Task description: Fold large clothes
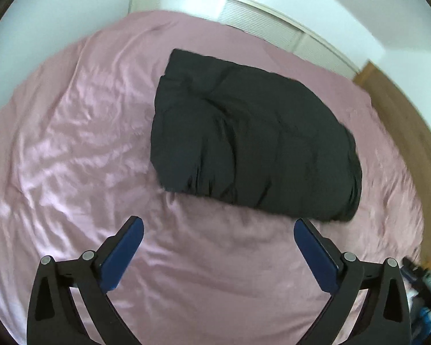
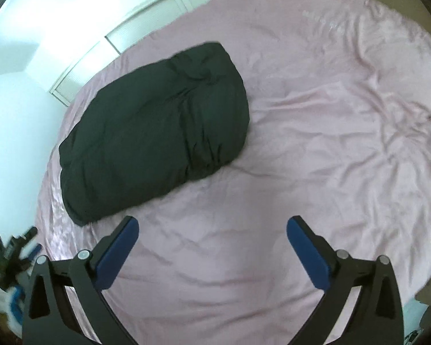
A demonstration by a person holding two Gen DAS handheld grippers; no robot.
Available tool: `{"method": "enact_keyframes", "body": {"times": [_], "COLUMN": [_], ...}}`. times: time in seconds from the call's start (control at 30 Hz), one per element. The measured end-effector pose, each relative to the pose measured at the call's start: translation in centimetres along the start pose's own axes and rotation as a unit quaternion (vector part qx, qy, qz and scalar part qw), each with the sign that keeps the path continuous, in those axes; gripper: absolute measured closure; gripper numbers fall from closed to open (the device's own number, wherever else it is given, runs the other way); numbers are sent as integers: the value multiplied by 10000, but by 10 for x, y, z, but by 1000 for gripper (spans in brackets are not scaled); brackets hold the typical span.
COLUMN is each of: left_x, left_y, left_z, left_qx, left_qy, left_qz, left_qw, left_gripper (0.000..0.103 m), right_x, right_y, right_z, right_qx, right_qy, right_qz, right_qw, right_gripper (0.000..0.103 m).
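Observation:
A black puffy garment [image 1: 252,135] lies folded into a thick rectangular bundle on the pink bedsheet [image 1: 80,132]. It also shows in the right wrist view [image 2: 155,129], up and to the left. My left gripper [image 1: 218,227] is open and empty, held above the sheet just in front of the bundle's near edge. My right gripper [image 2: 212,227] is open and empty, above bare sheet [image 2: 330,132] to the right of the bundle's near corner. Neither gripper touches the garment.
The bed fills most of both views. A white wall with louvred closet doors [image 1: 261,20] runs behind it. Wooden floor [image 1: 402,109] lies past the bed's right edge. Dark equipment and blue items [image 2: 11,256] stand on the floor at the lower left.

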State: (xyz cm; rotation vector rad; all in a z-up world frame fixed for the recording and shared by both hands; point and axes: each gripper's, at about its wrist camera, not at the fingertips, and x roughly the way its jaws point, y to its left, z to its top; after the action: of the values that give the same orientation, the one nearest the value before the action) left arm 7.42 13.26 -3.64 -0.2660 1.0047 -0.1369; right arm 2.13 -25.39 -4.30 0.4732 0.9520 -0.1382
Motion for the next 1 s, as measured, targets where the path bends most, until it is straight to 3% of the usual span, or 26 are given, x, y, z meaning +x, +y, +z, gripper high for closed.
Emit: {"method": "enact_keyframes", "body": {"times": [0.1,0.33,0.6,0.7,1.0], "left_x": [-27,-95,-138,-149,-175], "left_y": [-15,-53,-82,-91,-115], "left_z": [-14,-60,-91,-95,-114], "left_qx": [214,827,677,598,571], "left_qy": [-94,-536,-885,-988,-1296], "left_qz": [49,462,889,854,1183], "left_qw": [9997,9941,9898,9896,9828], "left_gripper": [1,1,1,1,1], "right_x": [-35,-85,-130,-145,-180], "right_y": [14,33,44,45,45], "right_z": [-27,-51,-69,-75,-83], "right_qx": [-247,-471,-1279,-1541,-1955], "right_qy": [-297,-489,-667,-763,-1043], "right_qz": [-201,42,93,60,115], "right_qw": [9991,9977,9895,9851,9751], "right_gripper": [0,0,0,0,0]}}
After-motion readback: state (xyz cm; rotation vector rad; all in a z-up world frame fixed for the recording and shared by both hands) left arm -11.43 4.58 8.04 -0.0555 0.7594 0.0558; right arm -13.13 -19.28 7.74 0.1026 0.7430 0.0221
